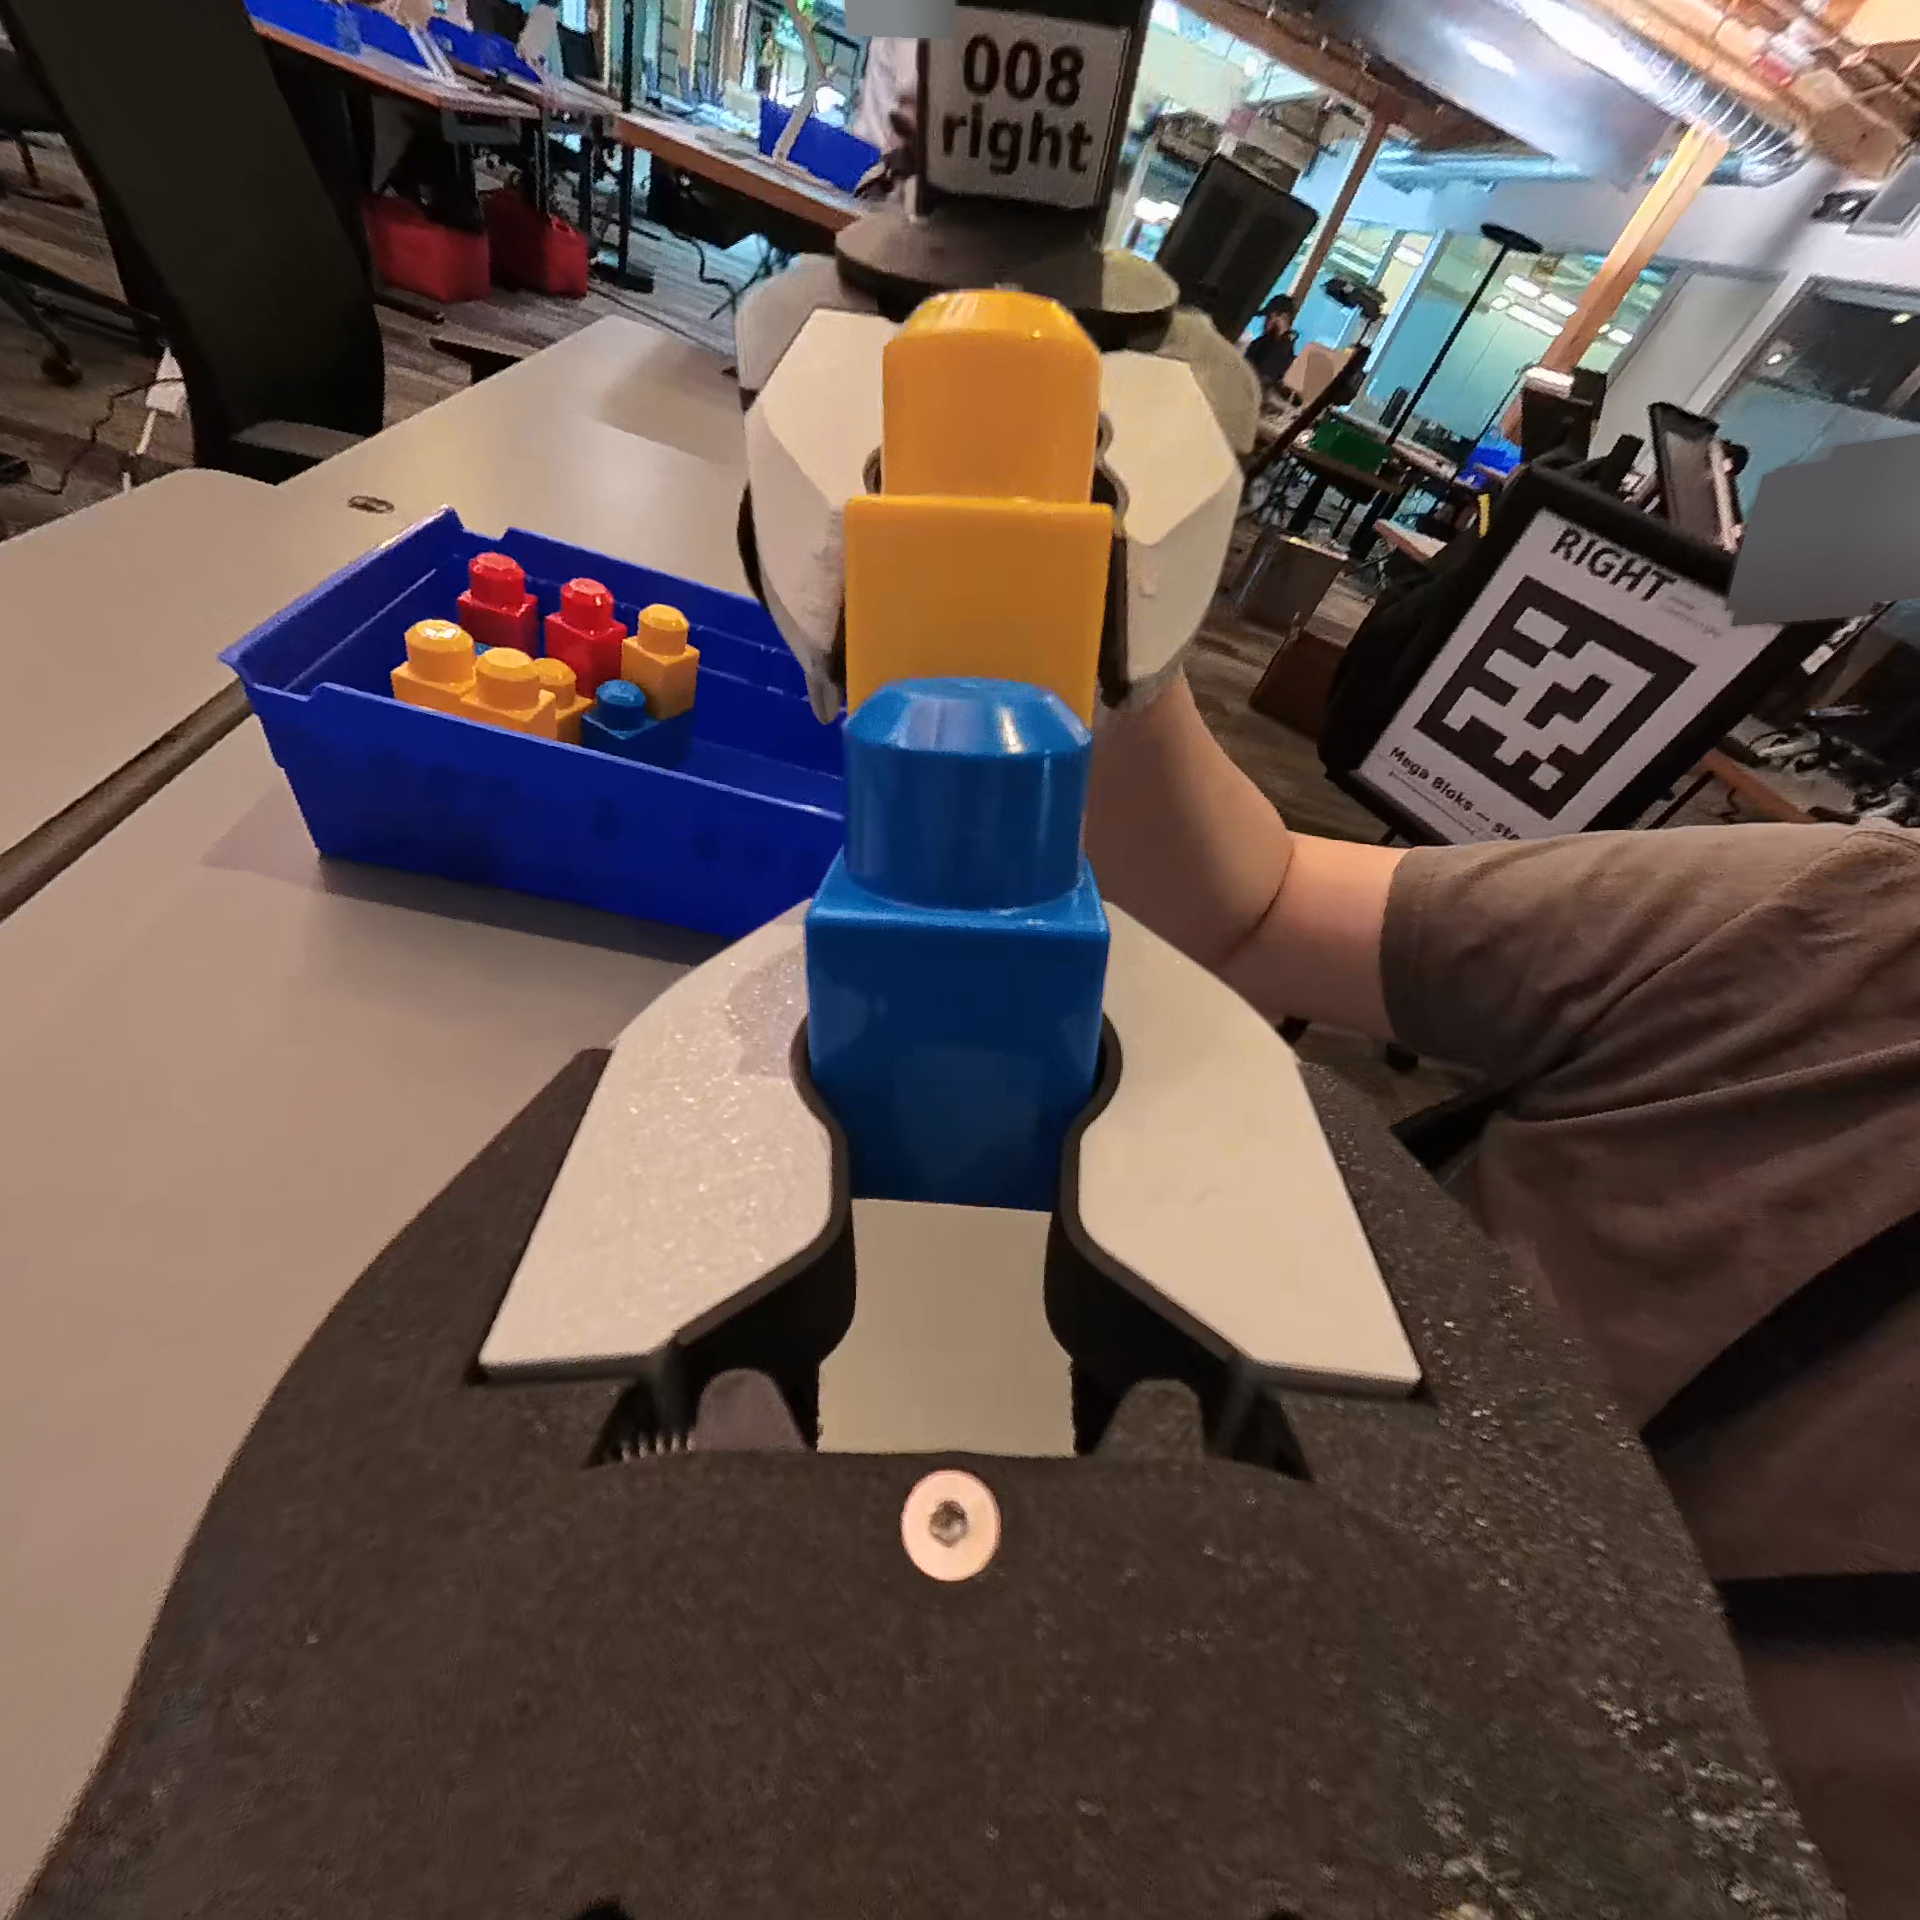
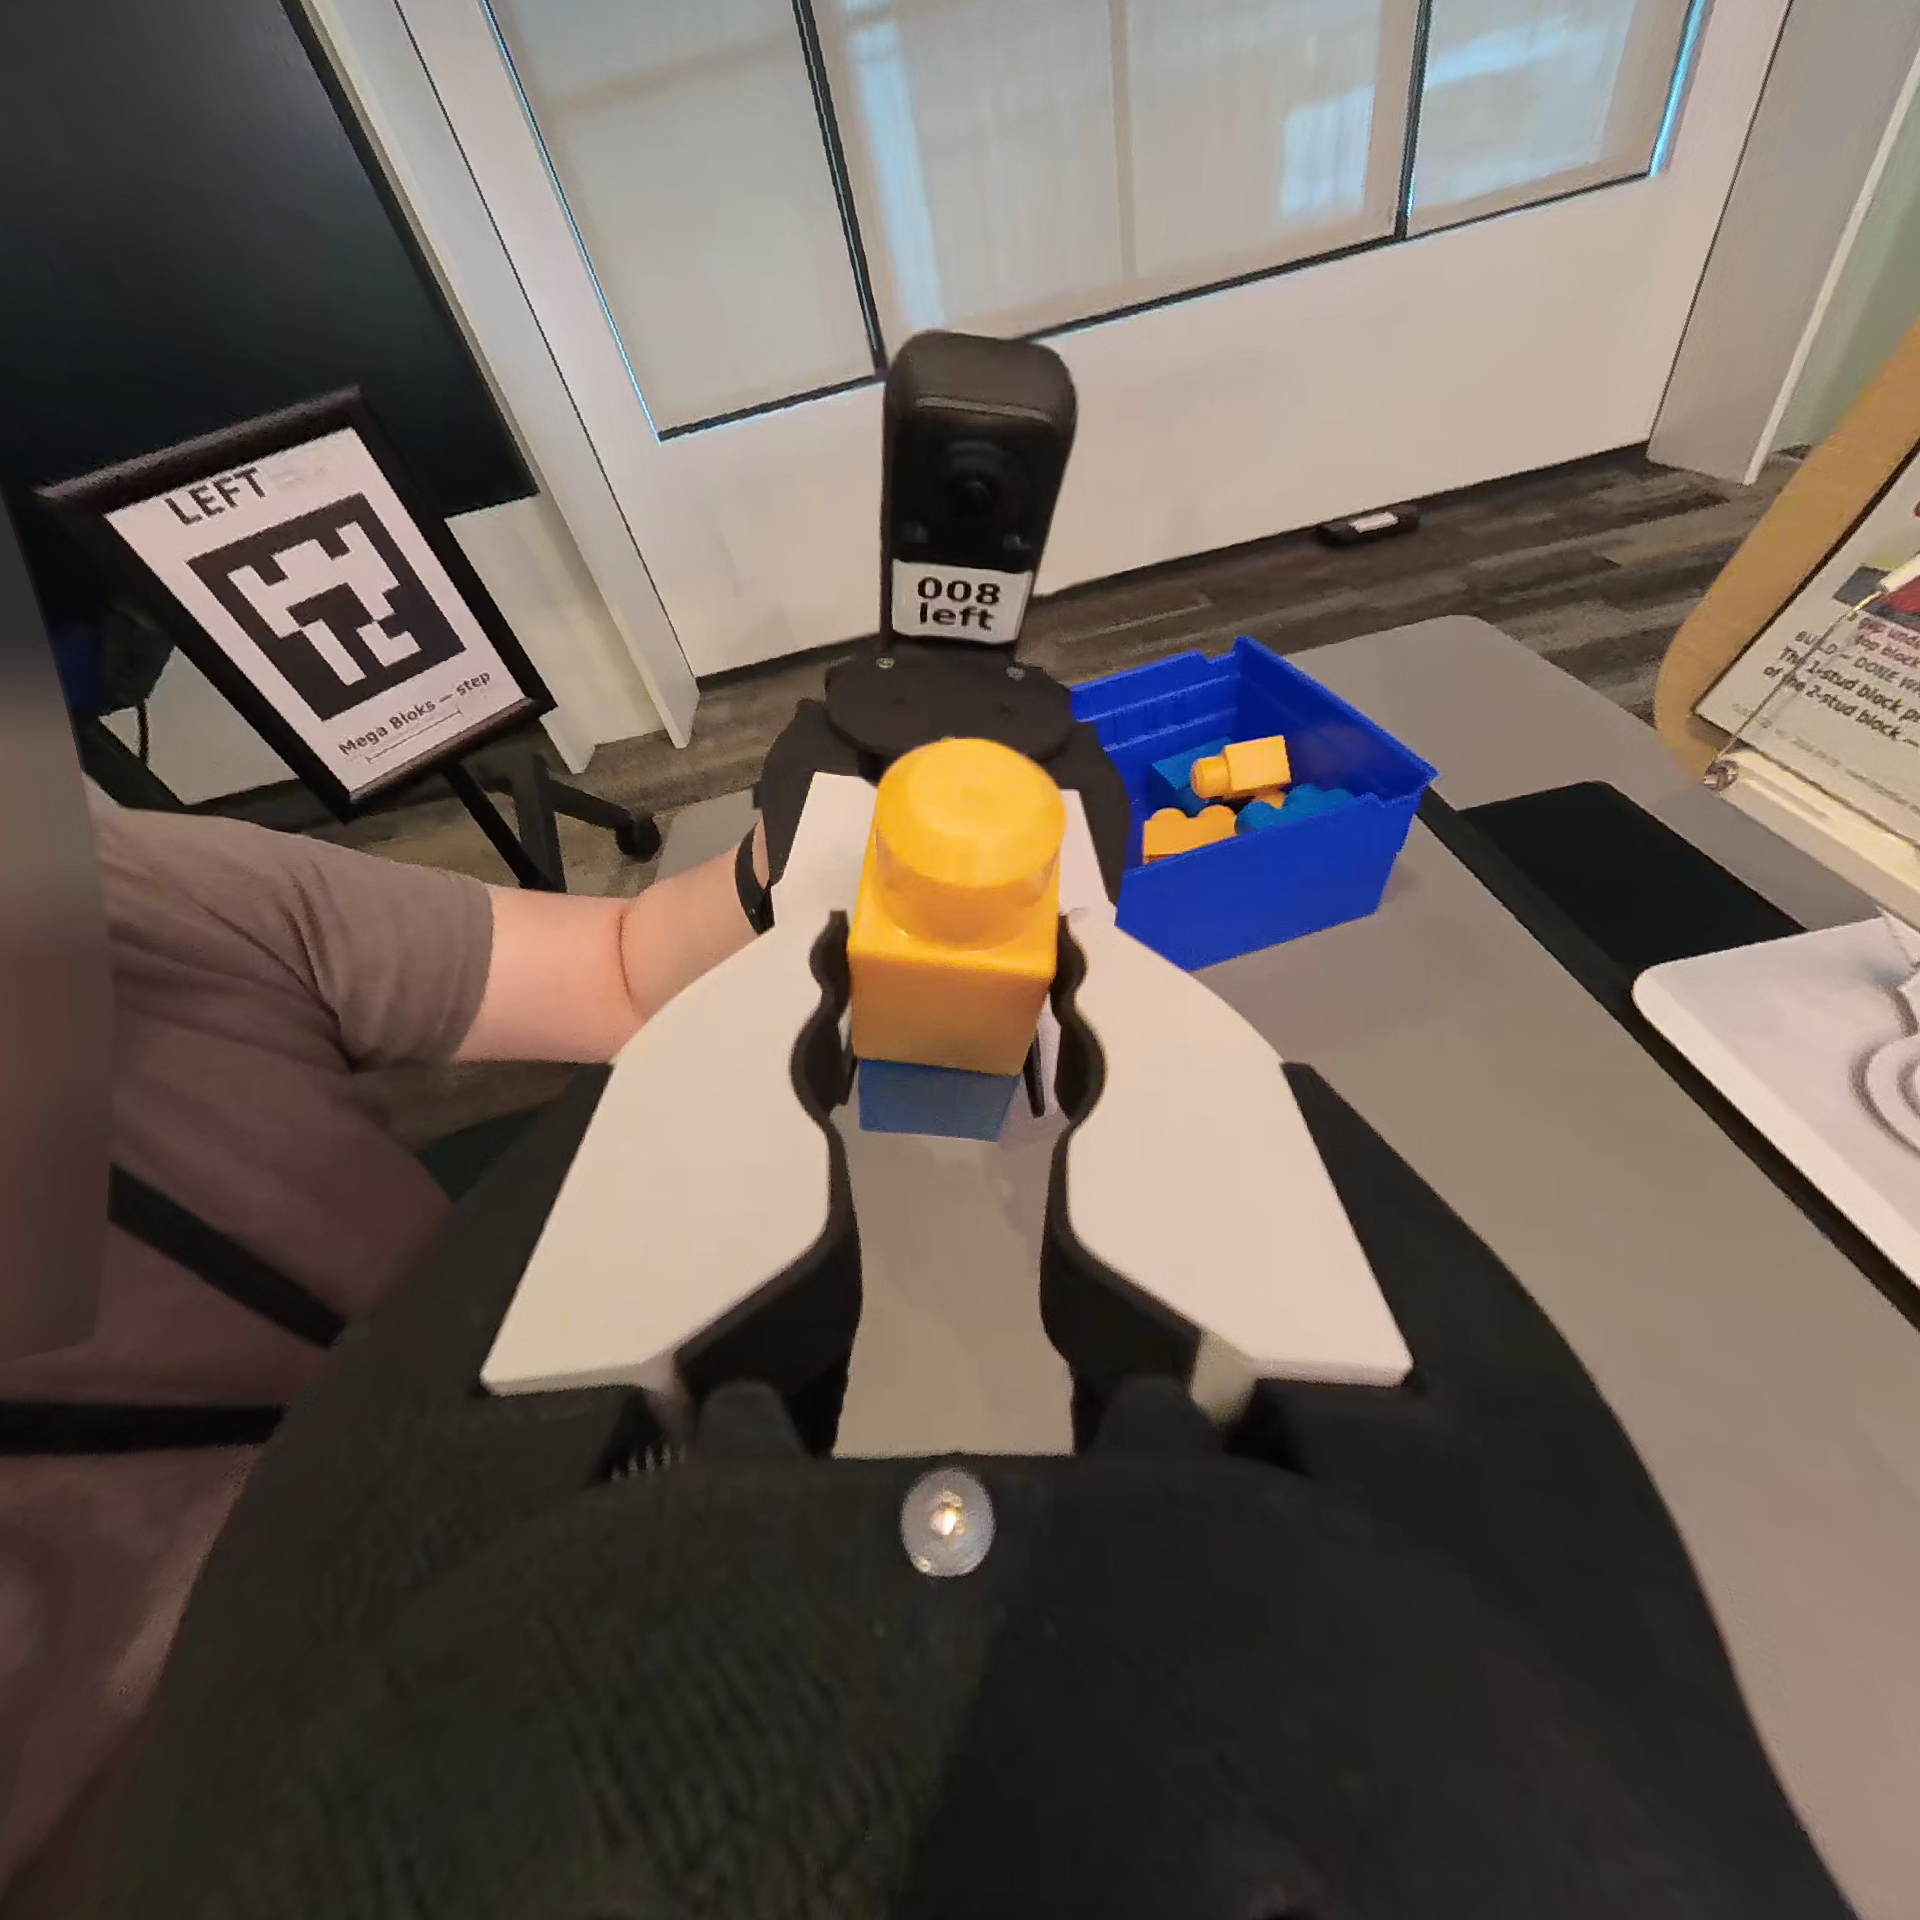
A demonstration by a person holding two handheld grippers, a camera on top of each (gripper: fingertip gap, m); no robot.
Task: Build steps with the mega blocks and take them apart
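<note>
Blue block sat clamped in the left jaws, yellow block in the right jaws; misaligned pressing could skew the stud or slip either grip

I see a blue block and a yellow block, each between white fingers on black gripper bodies. My bin is blue, with red, yellow and blue blocks inside. The table is grey; the framed sign is a black-and-white square pattern.
</note>
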